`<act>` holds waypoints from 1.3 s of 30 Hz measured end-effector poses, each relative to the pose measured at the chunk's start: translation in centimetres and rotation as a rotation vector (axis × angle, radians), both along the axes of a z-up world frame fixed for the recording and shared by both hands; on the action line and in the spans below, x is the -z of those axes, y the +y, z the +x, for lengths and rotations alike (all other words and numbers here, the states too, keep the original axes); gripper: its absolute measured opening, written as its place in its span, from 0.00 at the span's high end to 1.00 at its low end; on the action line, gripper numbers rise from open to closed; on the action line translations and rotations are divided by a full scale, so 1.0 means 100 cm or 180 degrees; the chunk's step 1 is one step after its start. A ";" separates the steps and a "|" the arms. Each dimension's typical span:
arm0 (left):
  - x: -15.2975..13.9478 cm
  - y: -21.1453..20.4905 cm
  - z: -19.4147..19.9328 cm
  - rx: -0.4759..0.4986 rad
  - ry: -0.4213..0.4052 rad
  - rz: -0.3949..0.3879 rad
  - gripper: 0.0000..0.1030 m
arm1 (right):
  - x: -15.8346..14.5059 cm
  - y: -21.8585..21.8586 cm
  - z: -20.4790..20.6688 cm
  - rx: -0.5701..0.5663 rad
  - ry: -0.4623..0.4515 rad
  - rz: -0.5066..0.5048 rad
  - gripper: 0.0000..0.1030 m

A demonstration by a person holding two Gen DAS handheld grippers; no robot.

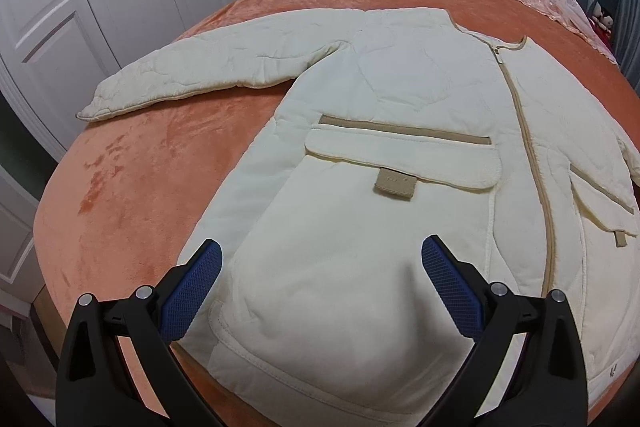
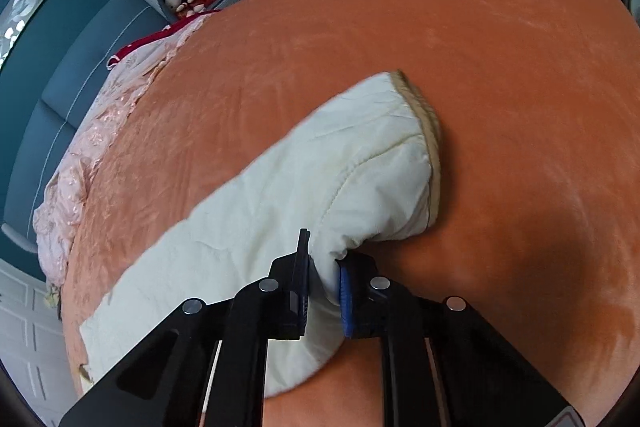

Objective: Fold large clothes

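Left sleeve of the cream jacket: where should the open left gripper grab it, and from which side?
Grip the left sleeve near its cuff, coming from above with one finger on each long edge. It lies flat and straight on the orange blanket, away from the jacket body, so the cuff end likely lifts freely. The left gripper hangs open over the hem.

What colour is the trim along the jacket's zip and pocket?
Tan, on the cream jacket; clearest in the left wrist view.

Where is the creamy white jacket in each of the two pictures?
Left wrist view: the jacket lies spread across the middle, zipper up, open left gripper above its hem.
Right wrist view: only one sleeve shows, centre, pinched by the right gripper.
Shared landmark: the orange blanket.
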State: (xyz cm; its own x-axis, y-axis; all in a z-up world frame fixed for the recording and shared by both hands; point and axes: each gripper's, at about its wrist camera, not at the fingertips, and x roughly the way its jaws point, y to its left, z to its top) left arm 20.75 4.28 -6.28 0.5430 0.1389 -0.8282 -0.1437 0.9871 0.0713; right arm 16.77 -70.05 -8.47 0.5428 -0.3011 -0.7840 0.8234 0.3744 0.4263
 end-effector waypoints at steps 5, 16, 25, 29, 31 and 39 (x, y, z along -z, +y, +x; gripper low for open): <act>0.000 0.016 0.011 -0.0135 -0.0037 -0.0048 0.05 | -0.090 0.086 0.086 -0.0918 -0.0534 -0.0540 0.90; -0.010 0.061 0.032 -0.0280 -0.0105 -0.0630 0.05 | -0.137 0.487 0.205 -0.3983 -0.1216 -0.0615 0.54; -0.013 0.046 0.113 0.0026 -0.0121 -0.1827 0.05 | -0.070 0.433 0.145 -0.3417 -0.0840 -0.0338 0.37; 0.013 0.022 0.152 -0.0008 0.0044 -0.2158 0.05 | -0.033 0.369 0.123 -0.2791 -0.0553 -0.0036 0.36; 0.027 0.008 0.167 0.0004 0.0162 -0.2241 0.06 | -0.020 0.346 0.117 -0.2530 -0.0514 0.0077 0.36; 0.017 -0.007 0.184 -0.0012 0.0075 -0.1914 0.94 | 0.014 0.286 0.140 -0.1790 -0.0511 0.0563 0.80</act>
State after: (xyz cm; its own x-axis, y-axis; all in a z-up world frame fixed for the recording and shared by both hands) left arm 39.14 3.56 -7.95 0.5238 -0.3560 -0.7739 -0.1523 0.8547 -0.4963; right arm 30.81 -41.44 -9.91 0.6964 0.1932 -0.6911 0.4404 0.6453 0.6242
